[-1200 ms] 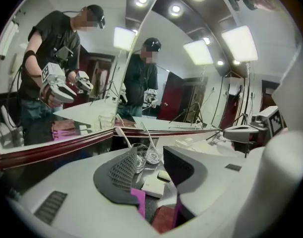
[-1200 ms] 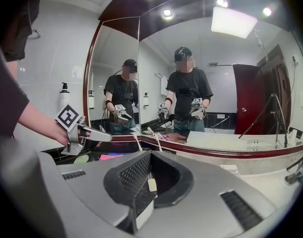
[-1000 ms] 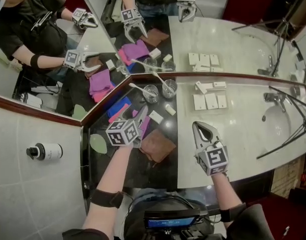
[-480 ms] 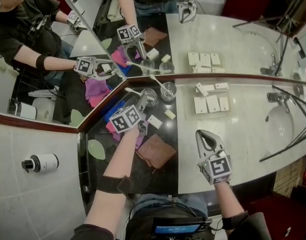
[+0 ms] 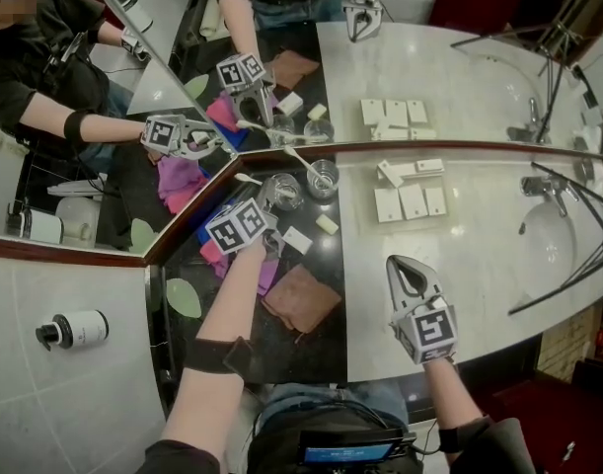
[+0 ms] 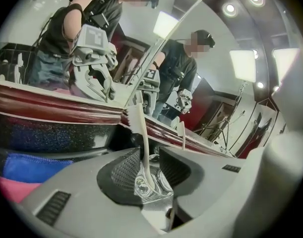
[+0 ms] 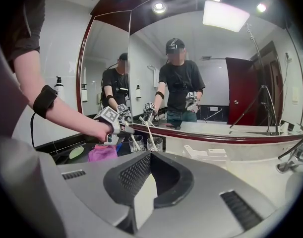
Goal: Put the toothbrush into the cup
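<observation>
My left tongs [image 6: 150,155] have just been closing. They now straddle the toothbrush [image 6: 141,133], with its handle rising between the pads. A gap shows on the right pad's side, so they are released, not clamped on it. The toothbrush stands in the cup [image 5: 281,194] at the back of the dark part of the table [image 5: 459,265]. Its head is up and leans out over the cup's rim toward the mirror [image 5: 183,28].

Just right of the cup stands a second cup [image 5: 323,178], which holds a brush [image 5: 299,158] of its own. A brown cloth [image 5: 301,299] lies on my side of the cup, apart from it. Pink and blue cloths [image 5: 212,250] lie to the near left of the cup, partly under my left arm.

My right tongs [image 5: 394,262] are clenched on nothing. They sit well to the right of the cup and nearer me, over the white part of the table.
</observation>
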The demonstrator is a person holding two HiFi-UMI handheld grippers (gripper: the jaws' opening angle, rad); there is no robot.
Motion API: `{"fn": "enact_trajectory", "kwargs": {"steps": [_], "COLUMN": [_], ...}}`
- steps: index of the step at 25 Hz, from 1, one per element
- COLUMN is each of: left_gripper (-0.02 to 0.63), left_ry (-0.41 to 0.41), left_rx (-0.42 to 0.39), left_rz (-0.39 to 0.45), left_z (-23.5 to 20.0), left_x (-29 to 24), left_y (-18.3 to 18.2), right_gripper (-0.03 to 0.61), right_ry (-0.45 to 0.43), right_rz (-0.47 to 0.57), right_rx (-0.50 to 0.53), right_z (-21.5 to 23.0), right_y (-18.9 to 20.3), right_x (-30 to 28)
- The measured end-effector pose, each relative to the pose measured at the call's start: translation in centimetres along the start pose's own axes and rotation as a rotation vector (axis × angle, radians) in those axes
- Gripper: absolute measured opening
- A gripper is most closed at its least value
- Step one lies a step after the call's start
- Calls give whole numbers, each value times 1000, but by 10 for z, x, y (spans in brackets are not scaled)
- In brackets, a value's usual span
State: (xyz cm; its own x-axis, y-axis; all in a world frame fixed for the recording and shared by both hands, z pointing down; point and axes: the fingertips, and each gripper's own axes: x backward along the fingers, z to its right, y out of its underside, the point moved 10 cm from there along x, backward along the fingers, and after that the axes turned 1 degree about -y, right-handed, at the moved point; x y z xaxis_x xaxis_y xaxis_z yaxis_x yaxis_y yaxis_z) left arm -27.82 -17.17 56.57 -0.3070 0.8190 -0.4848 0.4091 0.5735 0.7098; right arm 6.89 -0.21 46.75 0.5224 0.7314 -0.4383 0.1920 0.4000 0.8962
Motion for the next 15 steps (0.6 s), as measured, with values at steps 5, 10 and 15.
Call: {"fn": "enact_trajectory", "kwargs": {"steps": [5,10,15], "left_gripper": [23,20,20], "left_ry": [-13,15,28], "left_rx": [-20,-21,-8], "left_rz": [23,64,124], "left_z": [-2,1,8], "left_x": [1,8,20], "left_y": [-4,-10,-24], "right_gripper": [20,20,20], "right_ry": [1,1,0], "right_rz": [-2,-8,1], "right_rx": [3,-3,-6], "right_z": [0,0,0], "right_y": [1,4,4], "right_x": [1,2,3]}}
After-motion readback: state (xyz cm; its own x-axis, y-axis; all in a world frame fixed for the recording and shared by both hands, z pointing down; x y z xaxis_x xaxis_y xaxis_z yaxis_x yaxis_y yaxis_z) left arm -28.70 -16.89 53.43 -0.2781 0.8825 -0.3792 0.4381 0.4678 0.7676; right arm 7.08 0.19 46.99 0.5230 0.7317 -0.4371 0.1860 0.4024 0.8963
